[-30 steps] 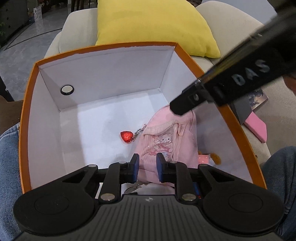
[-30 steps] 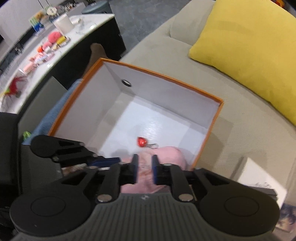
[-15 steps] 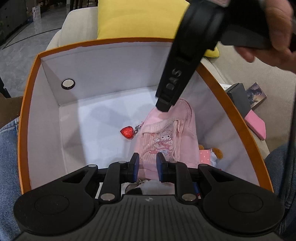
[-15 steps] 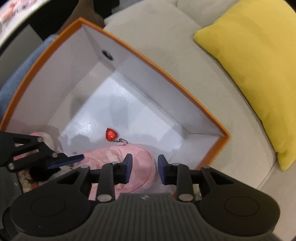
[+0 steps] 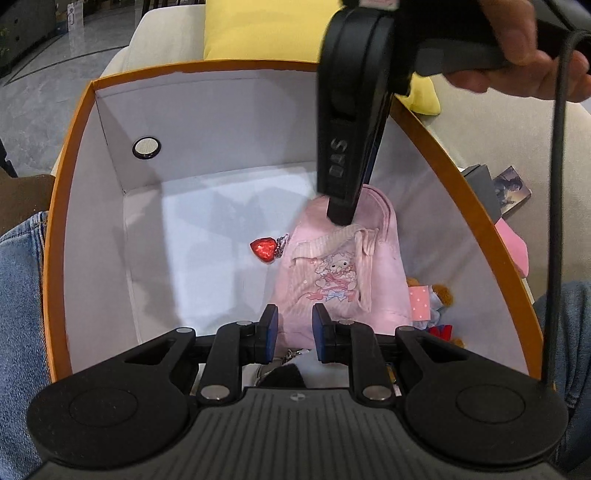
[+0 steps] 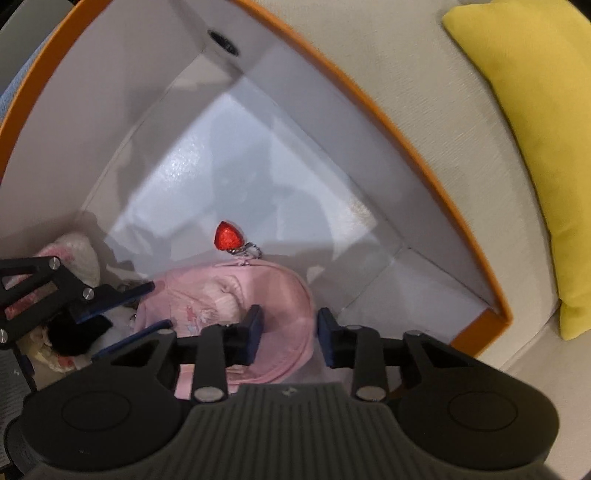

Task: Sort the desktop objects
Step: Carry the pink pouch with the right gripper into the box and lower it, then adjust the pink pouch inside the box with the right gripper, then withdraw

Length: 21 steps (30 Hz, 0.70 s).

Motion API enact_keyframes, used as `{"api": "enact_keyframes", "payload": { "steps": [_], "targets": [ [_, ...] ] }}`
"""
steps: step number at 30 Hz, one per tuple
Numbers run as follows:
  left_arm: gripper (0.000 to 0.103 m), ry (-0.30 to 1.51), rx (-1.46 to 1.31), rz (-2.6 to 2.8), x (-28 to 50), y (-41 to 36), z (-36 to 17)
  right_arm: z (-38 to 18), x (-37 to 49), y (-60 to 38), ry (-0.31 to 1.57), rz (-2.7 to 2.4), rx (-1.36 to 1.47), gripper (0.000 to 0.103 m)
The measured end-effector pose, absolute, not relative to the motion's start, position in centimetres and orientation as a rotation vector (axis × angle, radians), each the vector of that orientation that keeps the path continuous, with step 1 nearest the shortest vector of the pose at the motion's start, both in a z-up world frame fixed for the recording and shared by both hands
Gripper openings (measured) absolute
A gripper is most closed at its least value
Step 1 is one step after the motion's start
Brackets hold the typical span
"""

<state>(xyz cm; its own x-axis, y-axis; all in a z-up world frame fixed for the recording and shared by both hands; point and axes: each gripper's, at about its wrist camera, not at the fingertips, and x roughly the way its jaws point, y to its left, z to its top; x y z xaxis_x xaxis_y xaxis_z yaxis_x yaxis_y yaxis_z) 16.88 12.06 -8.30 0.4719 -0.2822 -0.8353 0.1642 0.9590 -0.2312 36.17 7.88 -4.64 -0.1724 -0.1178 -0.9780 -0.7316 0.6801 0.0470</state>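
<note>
An orange box [image 5: 258, 68] with white walls holds a pink cartoon-print bag [image 5: 332, 273] and a red heart keychain [image 5: 263, 250] beside it. My left gripper [image 5: 294, 328] hovers over the bag's near end. Its jaws stand narrowly apart, and nothing shows pinched between them. My right gripper [image 5: 341, 218] points steeply down onto the bag's far end. In the right wrist view the right gripper [image 6: 289, 332] straddles the rim of the bag [image 6: 221, 291]. Its jaws are closing, and the pads stand clear of the fabric. The heart [image 6: 227, 236] lies just beyond, with the left gripper [image 6: 159, 305] at the left.
Small plush toys [image 5: 436, 295] fill the box's near right corner. A yellow cushion [image 5: 258, 33] leans on the beige sofa behind the box [image 6: 369, 99]. Booklets and a pink item [image 5: 513, 251] lie on the sofa to the right. Denim-clad legs [image 5: 18, 295] flank the box.
The right gripper swung from slanting across the box's right rim to pointing steeply down on the bag's far end, and its jaws widened. The left gripper, bag and heart stayed put.
</note>
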Motion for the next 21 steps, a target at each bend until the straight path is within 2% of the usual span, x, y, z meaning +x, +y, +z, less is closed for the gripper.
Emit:
{"api": "enact_keyframes", "payload": {
  "steps": [4,11,18,21],
  "targets": [
    [0.023,1.031,-0.139,-0.268,17.1,12.4,-8.0,-2.5,35.9,6.0,1.625,0.631,-0.623,0.013],
    [0.023,0.956,-0.198,-0.235,17.7,13.4,-6.4,4.2,34.3,2.7,1.441,0.6,-0.413,0.007],
    [0.023,0.911,-0.26,-0.237,18.3,13.0,-4.2,7.5,28.4,2.9,1.074,0.468,-0.622,0.007],
    [0.022,0.933,-0.277,-0.246,19.1,12.2,-4.8,7.0,26.4,3.2,1.0,0.443,-0.66,0.007]
  ]
}}
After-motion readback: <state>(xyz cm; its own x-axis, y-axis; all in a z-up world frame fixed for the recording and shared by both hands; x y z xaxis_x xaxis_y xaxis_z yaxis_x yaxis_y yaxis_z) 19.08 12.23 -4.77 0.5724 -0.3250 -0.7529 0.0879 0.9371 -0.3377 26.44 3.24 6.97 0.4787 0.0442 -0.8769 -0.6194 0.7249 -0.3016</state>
